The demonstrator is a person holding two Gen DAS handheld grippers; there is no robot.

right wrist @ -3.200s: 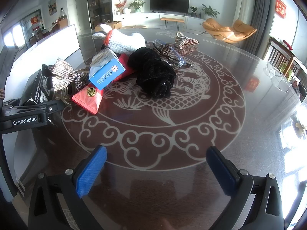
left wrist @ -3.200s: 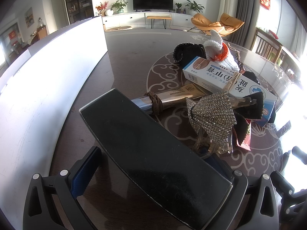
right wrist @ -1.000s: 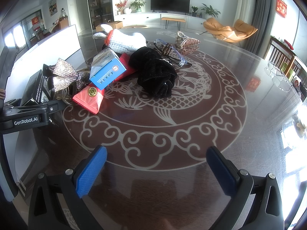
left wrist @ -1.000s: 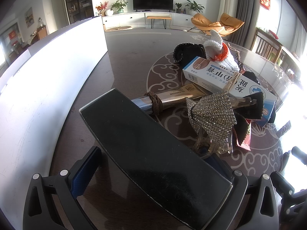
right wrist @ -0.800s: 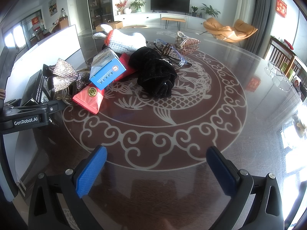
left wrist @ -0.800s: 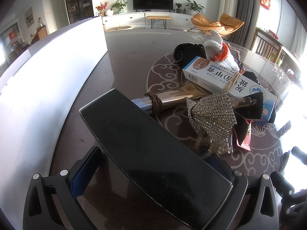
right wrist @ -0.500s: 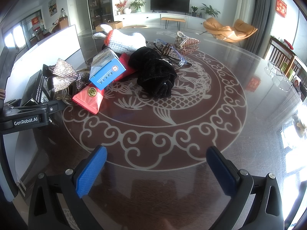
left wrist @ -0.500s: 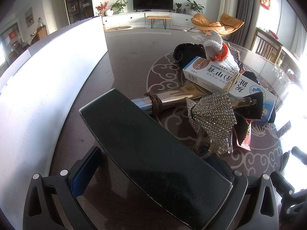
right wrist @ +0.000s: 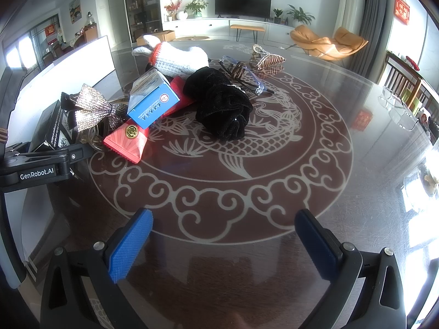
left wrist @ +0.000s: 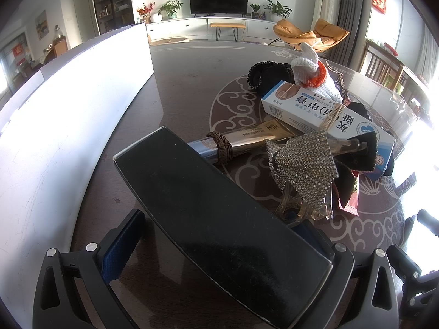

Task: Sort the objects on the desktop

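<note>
Left gripper (left wrist: 219,249) apparently clamped on black box (left wrist: 219,219), right pad hidden behind it, low over table (right wrist: 274,192) beside pile: bow (left wrist: 304,170), blue box (right wrist: 151,101), glove (right wrist: 178,60). Right gripper (right wrist: 222,241) spread wide, empty.

Black left gripper (left wrist: 219,246), silver screws, ridged blue pads, right gripper (right wrist: 223,242) alike, white "GenRobot.AI" lettering

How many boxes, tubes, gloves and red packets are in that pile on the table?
Boxes: 2, the black box and the blue-and-white box
Tubes: 1, the gold tube
Gloves: 1, the white knit glove
Red packets: 1, the red packet
Total: 5
</note>
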